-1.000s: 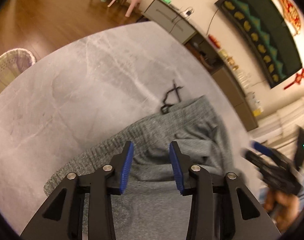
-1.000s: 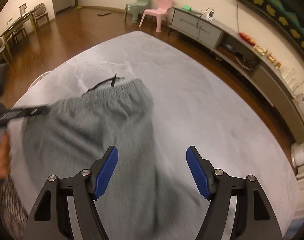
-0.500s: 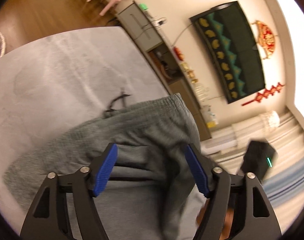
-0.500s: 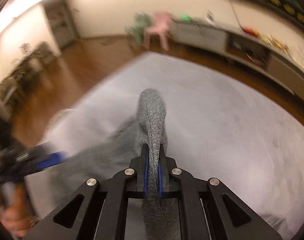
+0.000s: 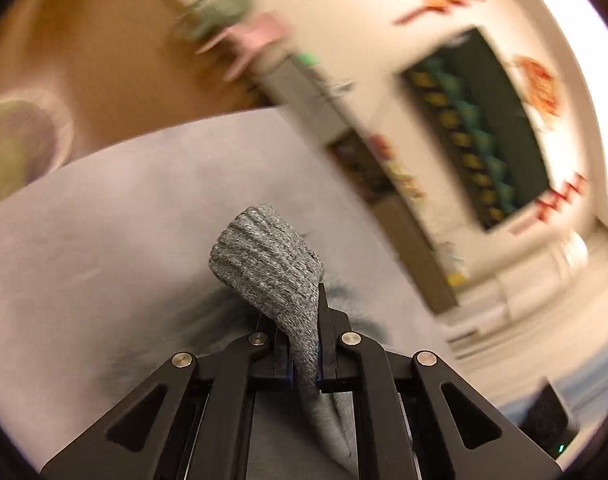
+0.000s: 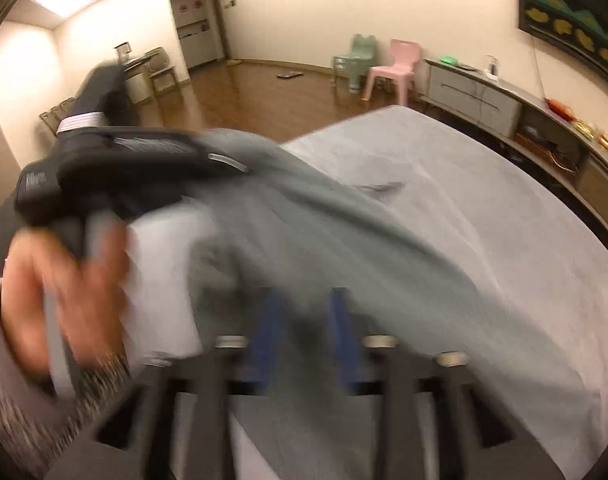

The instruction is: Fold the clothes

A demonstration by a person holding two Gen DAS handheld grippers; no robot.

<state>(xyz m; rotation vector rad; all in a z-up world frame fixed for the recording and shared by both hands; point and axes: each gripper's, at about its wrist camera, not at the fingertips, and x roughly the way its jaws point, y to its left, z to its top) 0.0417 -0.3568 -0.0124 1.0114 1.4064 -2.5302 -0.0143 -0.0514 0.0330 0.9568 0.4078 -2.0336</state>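
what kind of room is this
Most likely a home living room: small pink and green children's chairs on a wood floor, a long low cabinet along the wall, and grey trousers spread over a grey-covered table.

Landmark: we take the long grey low cabinet (image 6: 477,98) against the right-hand wall.
Chairs: we see a small pink plastic chair (image 6: 391,70) just left of the cabinet's end, and a small pale green plastic chair (image 6: 353,58) beside it, further left.
On the cabinet: we spot a small bright green object (image 6: 449,59) at its near-left end.
Above the cabinet: we see a dark framed wall panel with yellow and green shapes (image 5: 479,124).
Floor: we see brown wood flooring (image 6: 264,108) stretching left from the cabinet.
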